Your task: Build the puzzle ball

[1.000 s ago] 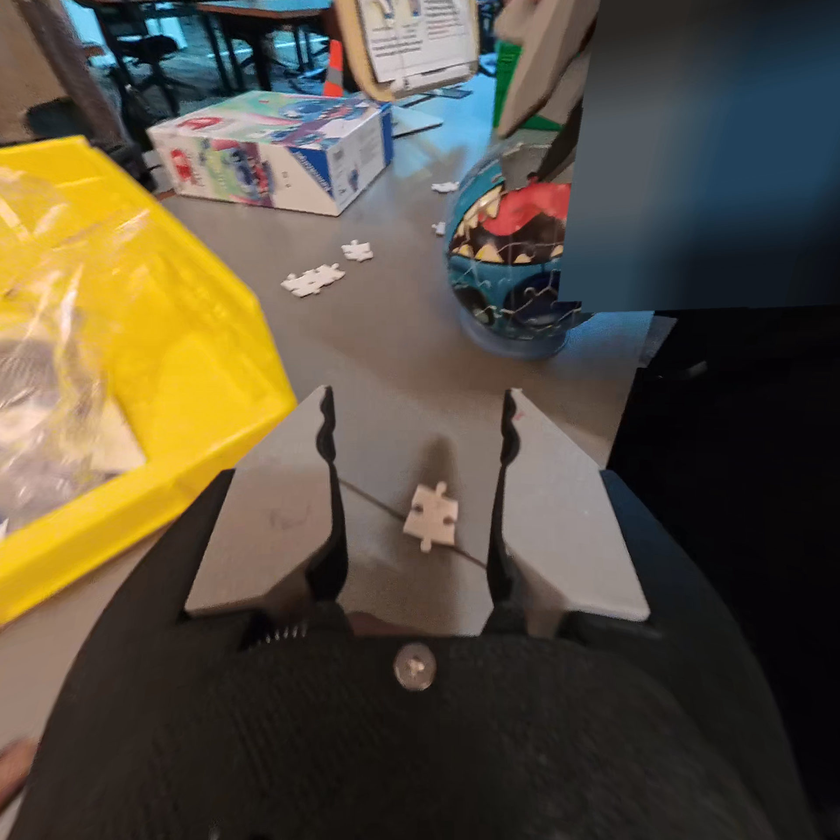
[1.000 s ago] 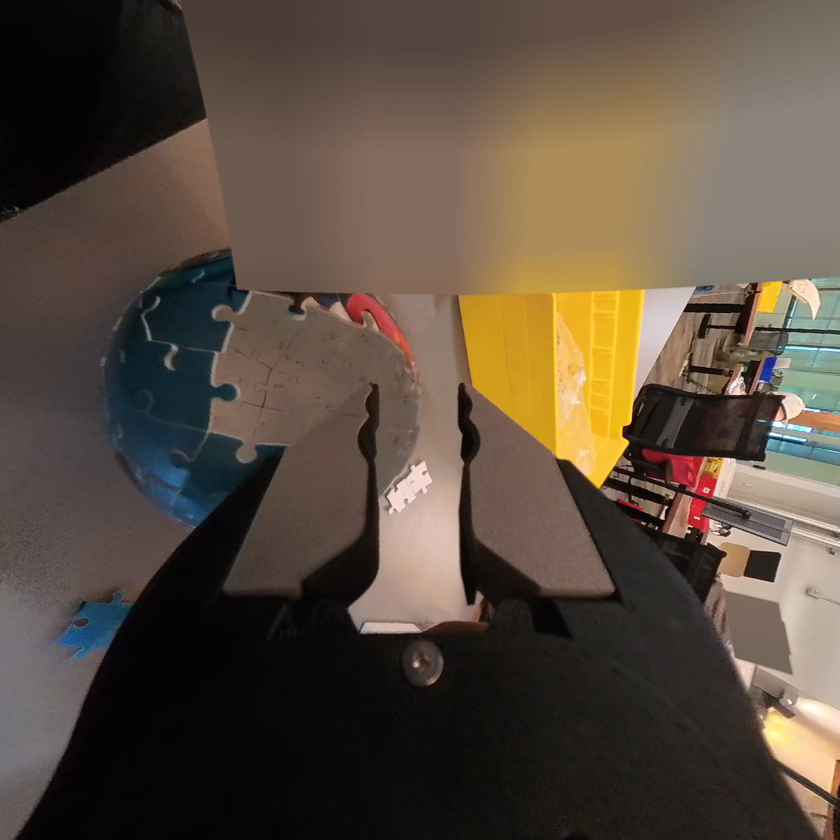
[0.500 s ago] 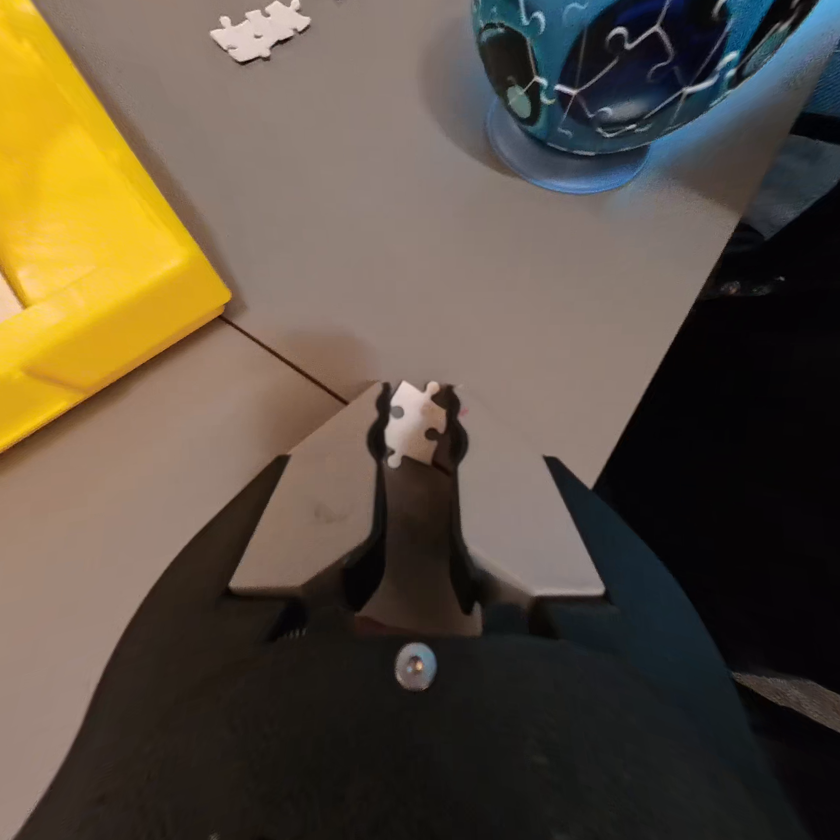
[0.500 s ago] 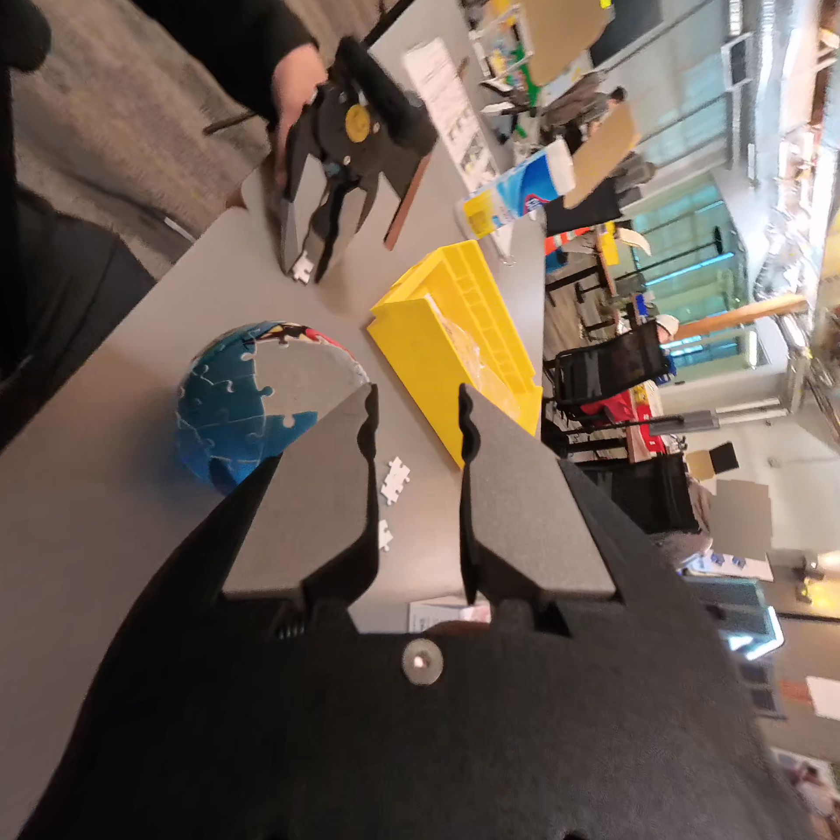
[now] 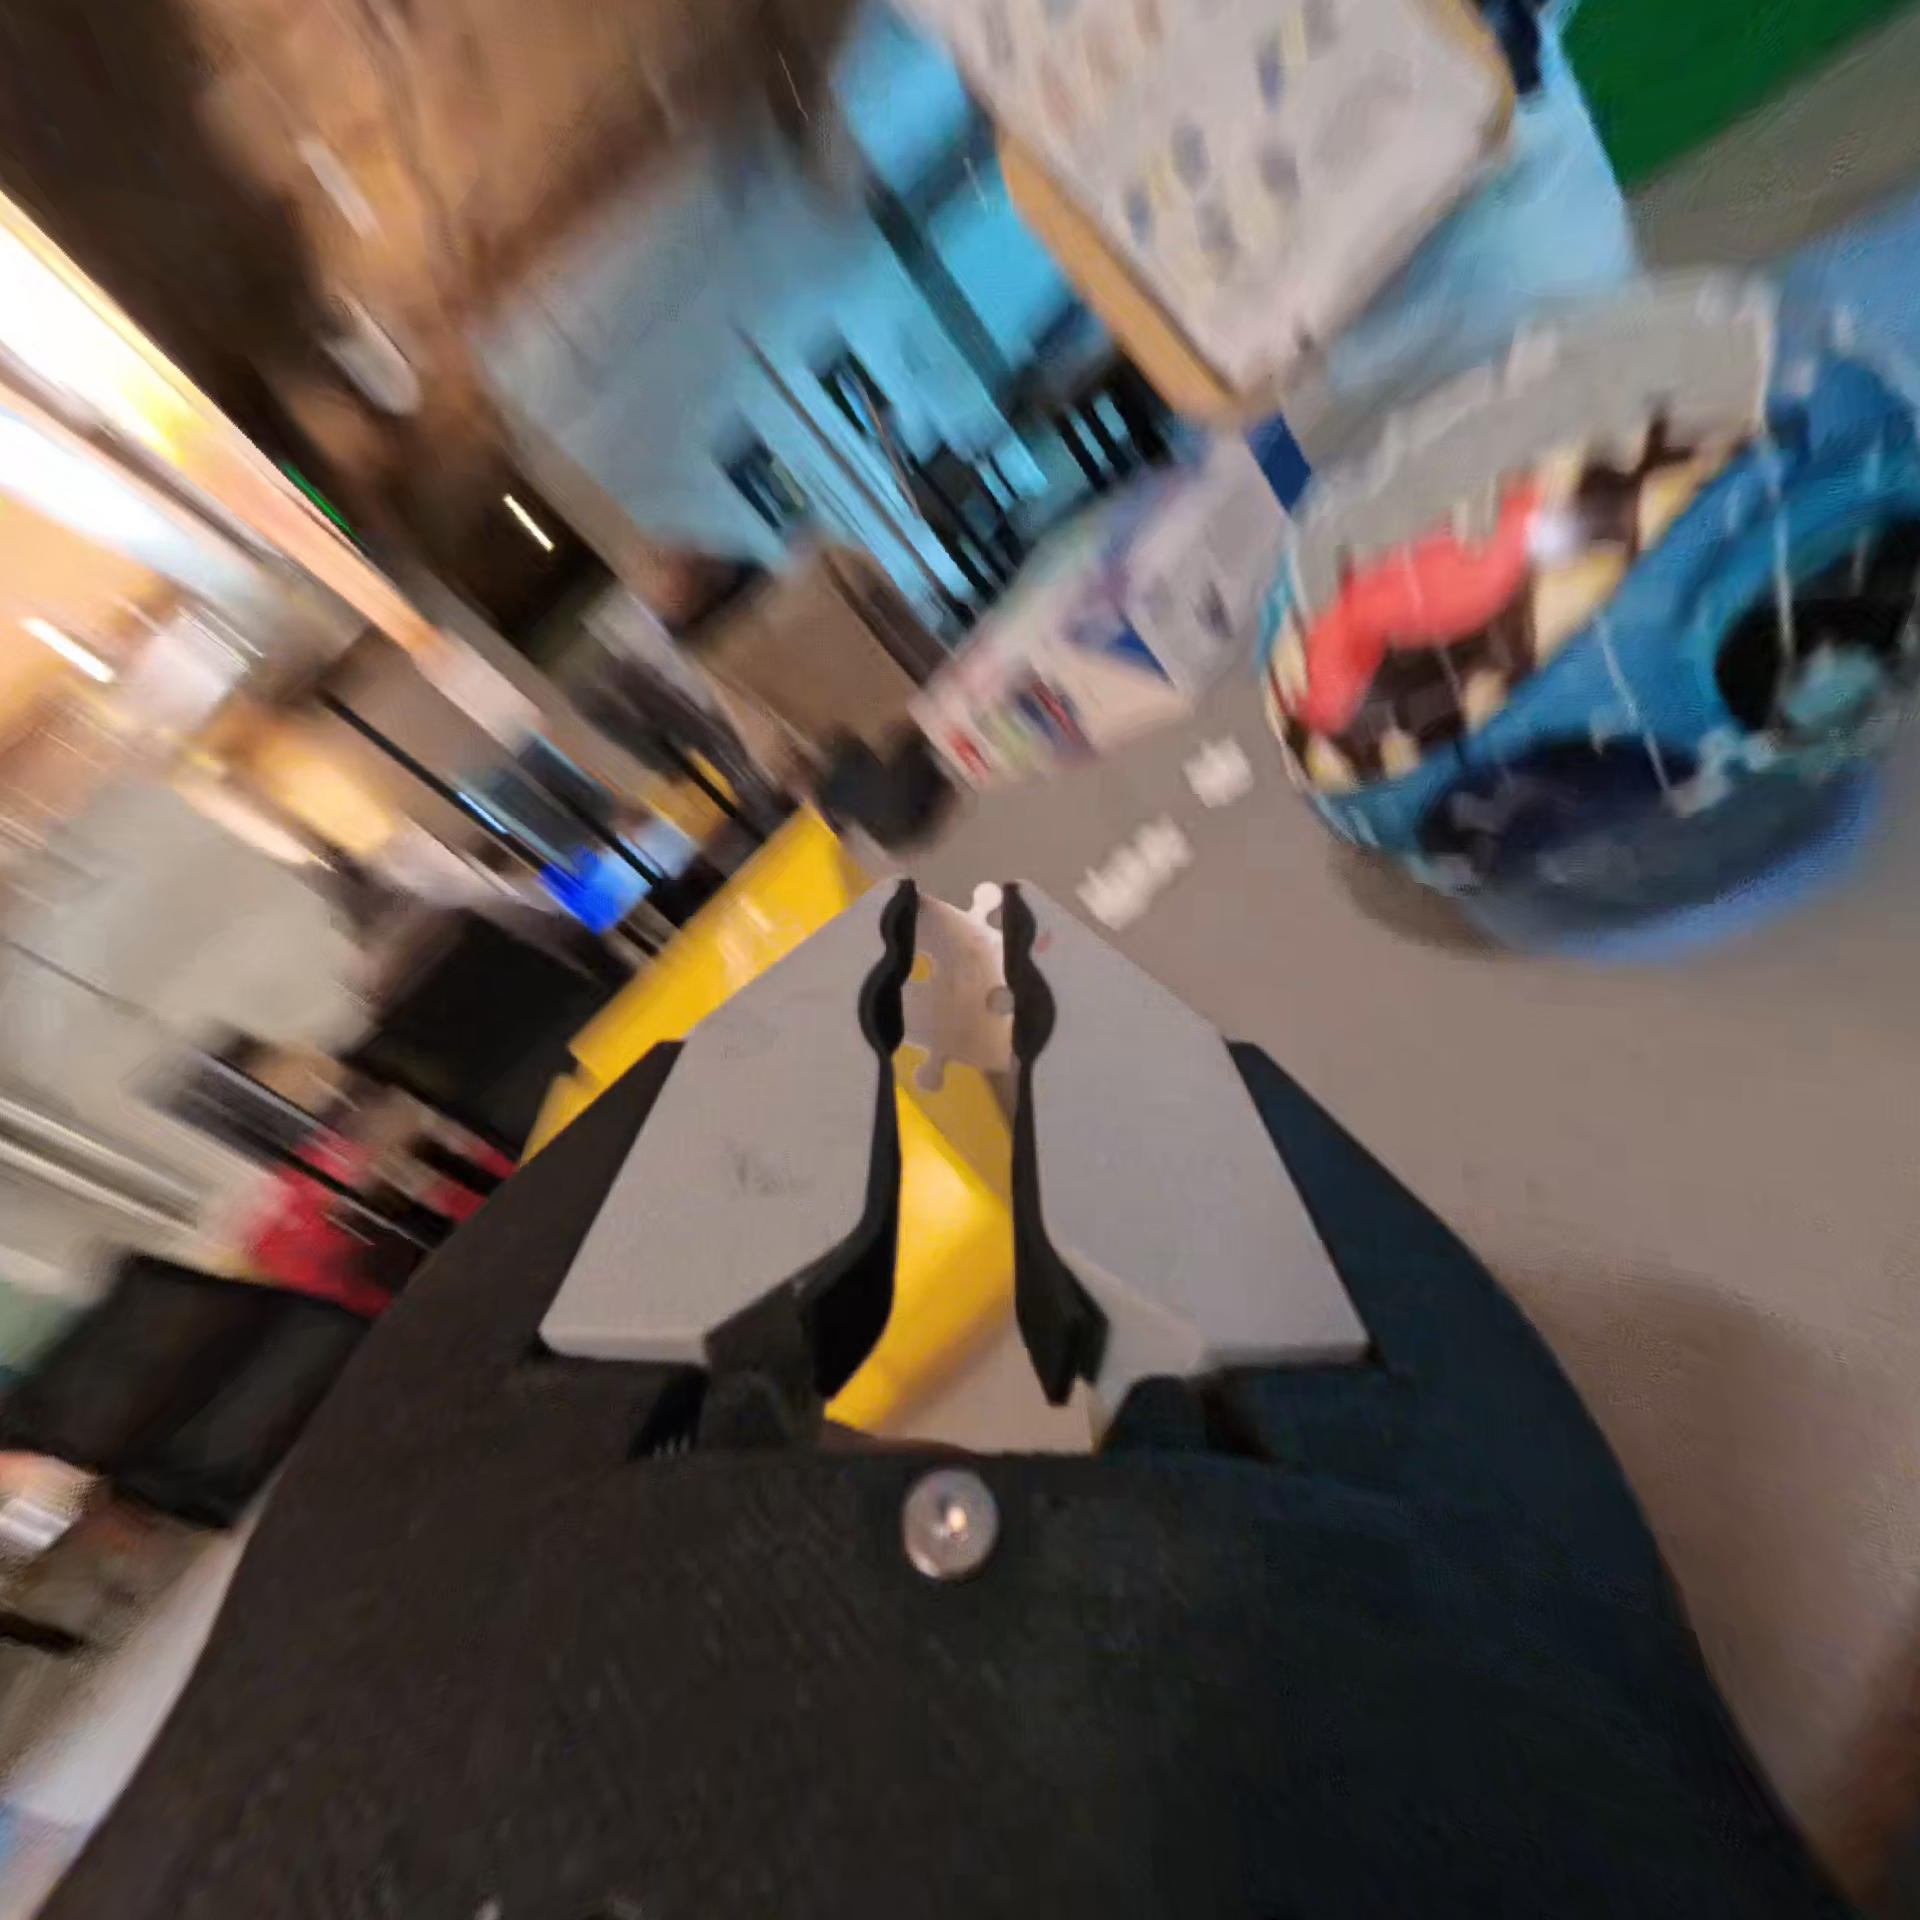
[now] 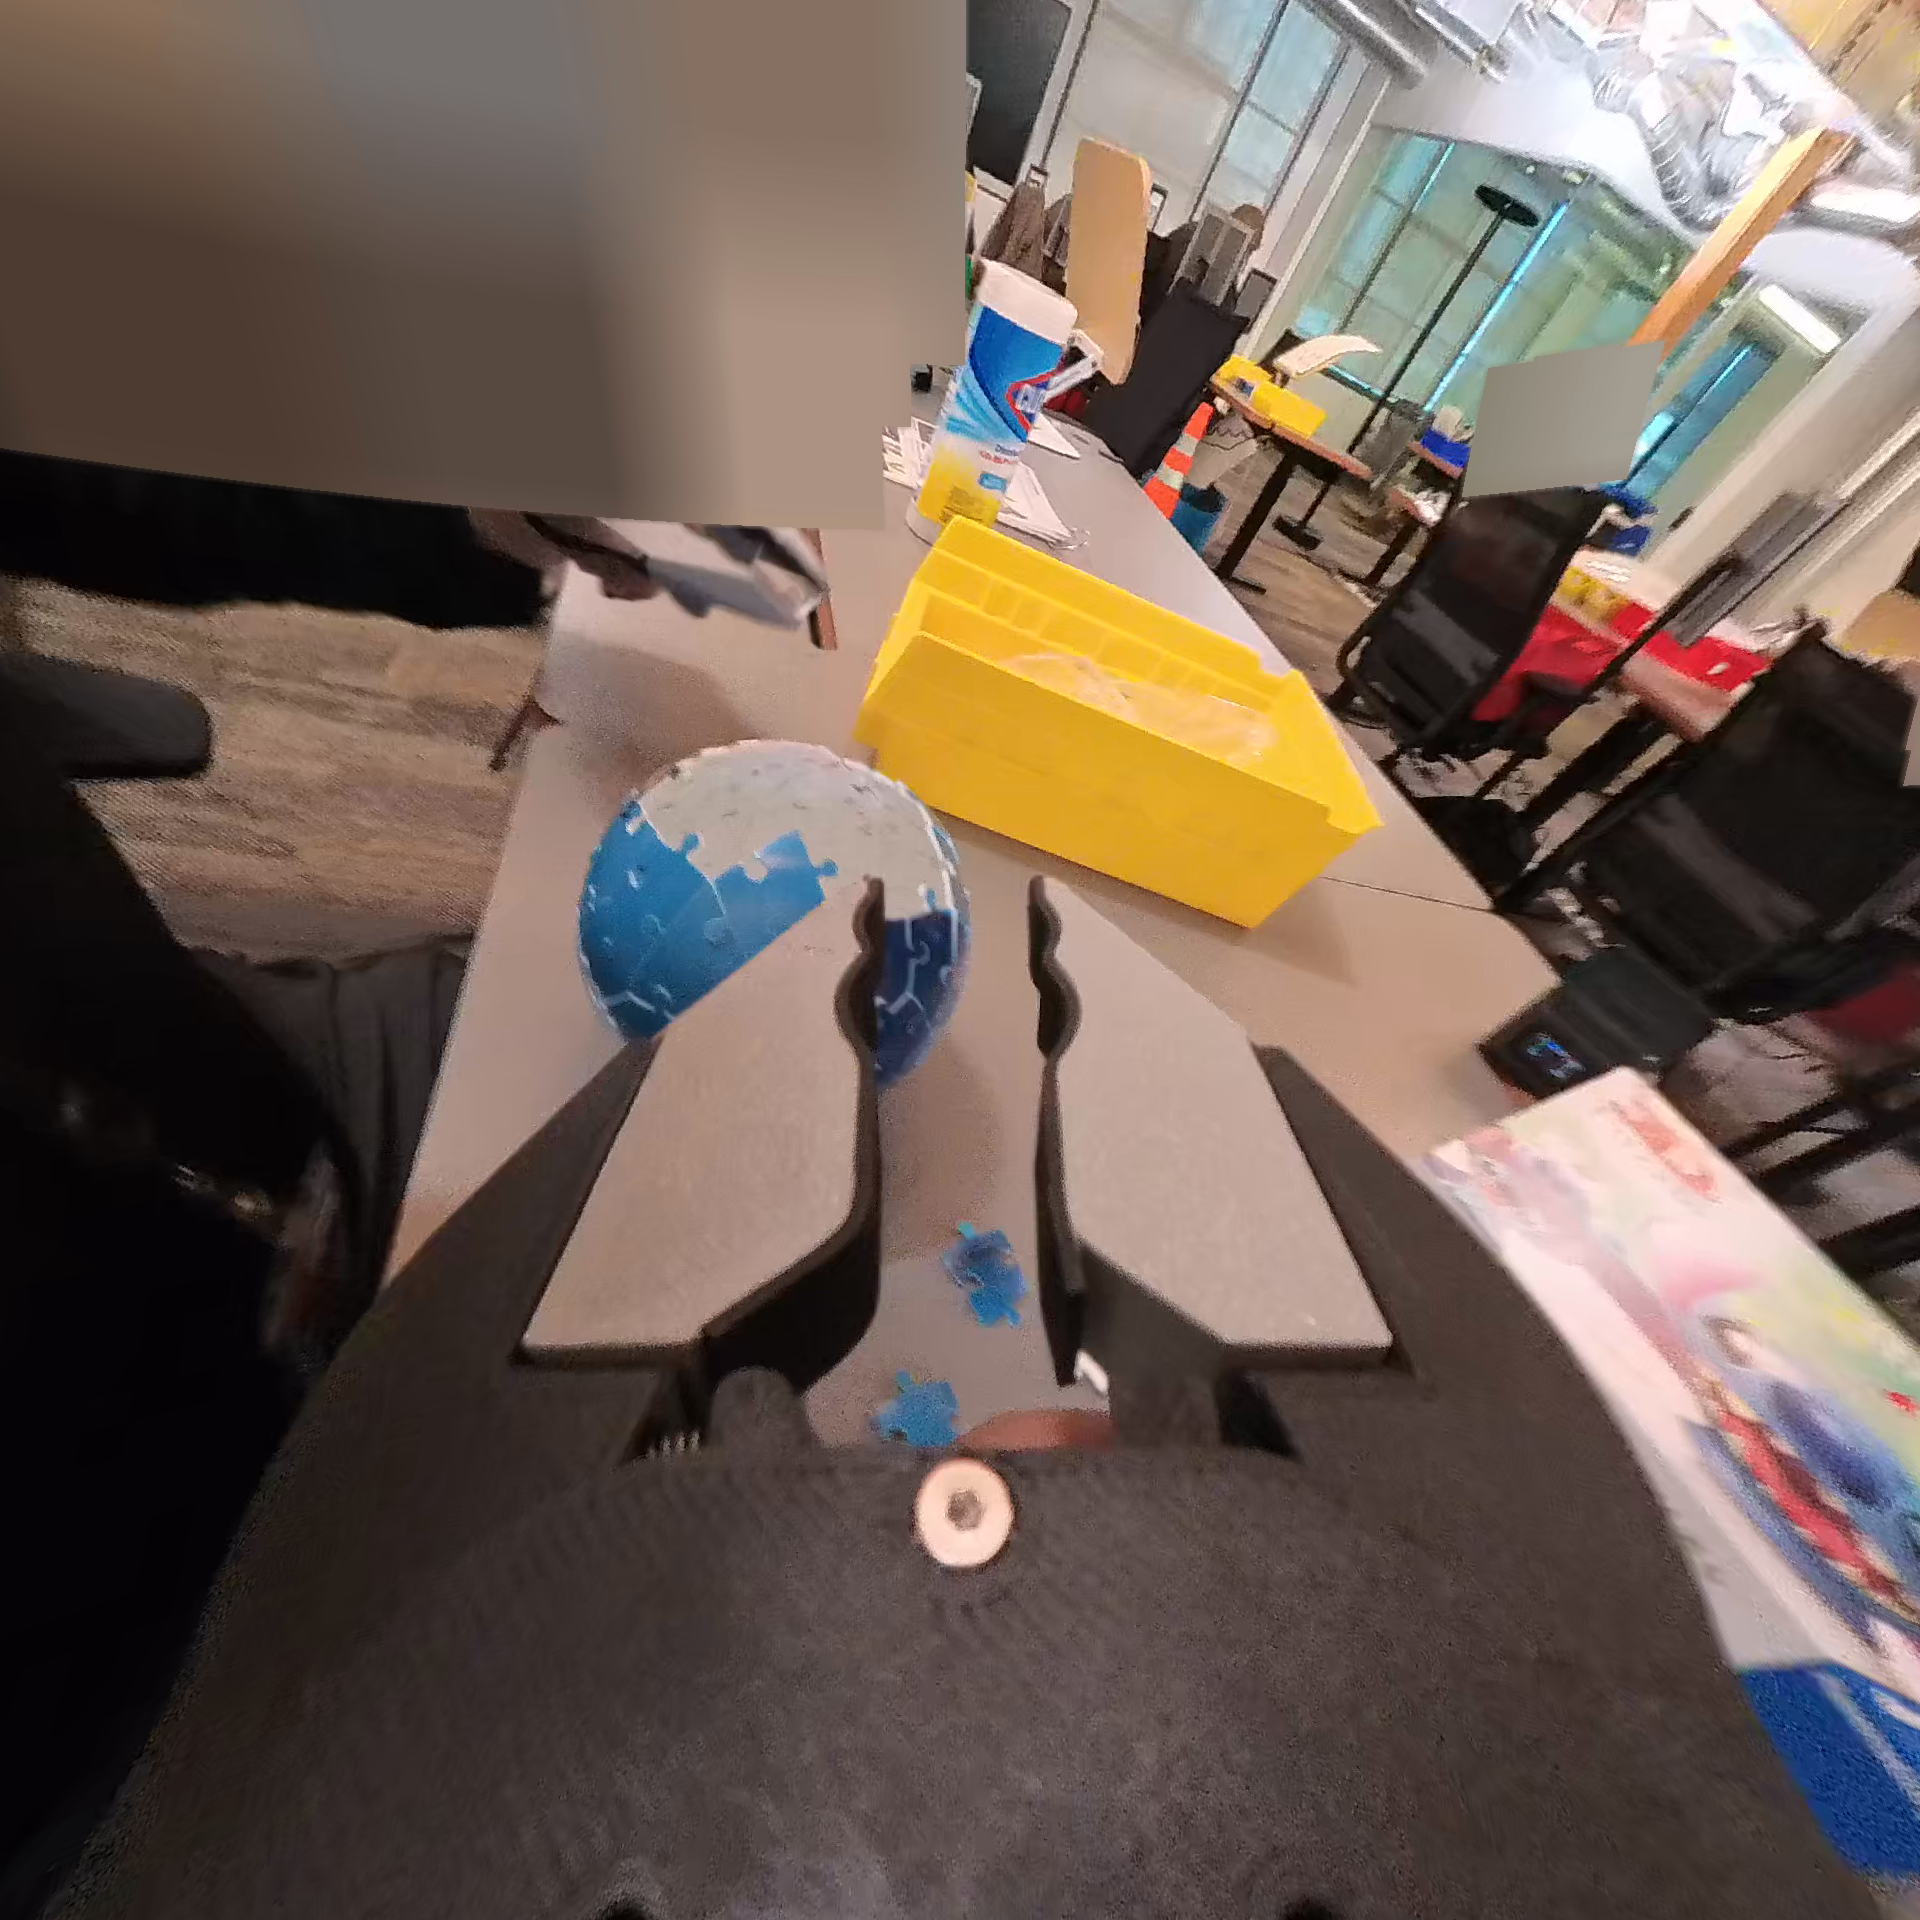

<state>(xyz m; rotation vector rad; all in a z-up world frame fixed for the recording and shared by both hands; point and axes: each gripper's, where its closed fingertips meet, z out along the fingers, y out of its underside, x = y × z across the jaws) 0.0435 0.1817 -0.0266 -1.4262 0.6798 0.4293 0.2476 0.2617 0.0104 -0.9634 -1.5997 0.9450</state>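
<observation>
The puzzle ball [image 6: 707,904] stands on the grey table [image 6: 1299,956], blue below with a white patch on top. In the blurred left wrist view the ball [image 5: 1579,675] shows its red mouth at the right. My left gripper [image 5: 961,904] is shut on a white puzzle piece [image 5: 966,987] and holds it above the table, to the left of the ball. My right gripper [image 6: 954,904] is open and empty, with its left finger in front of the ball. Two loose blue pieces [image 6: 985,1270] lie on the table under it.
A yellow bin [image 6: 1101,769] with a plastic bag stands beyond the ball; it also shows in the left wrist view [image 5: 935,1195]. The puzzle box [image 6: 1704,1403] lies at the right. A wipes canister [image 6: 997,405] stands farther back. Loose white pieces [image 5: 1132,883] lie by the ball. Tip to tip, the grippers are about 25 cm apart.
My left gripper closed on the white piece, lifted it off the table and swung up, tilting. My right gripper swung round to the ball's other side, over the blue pieces, staying open.
</observation>
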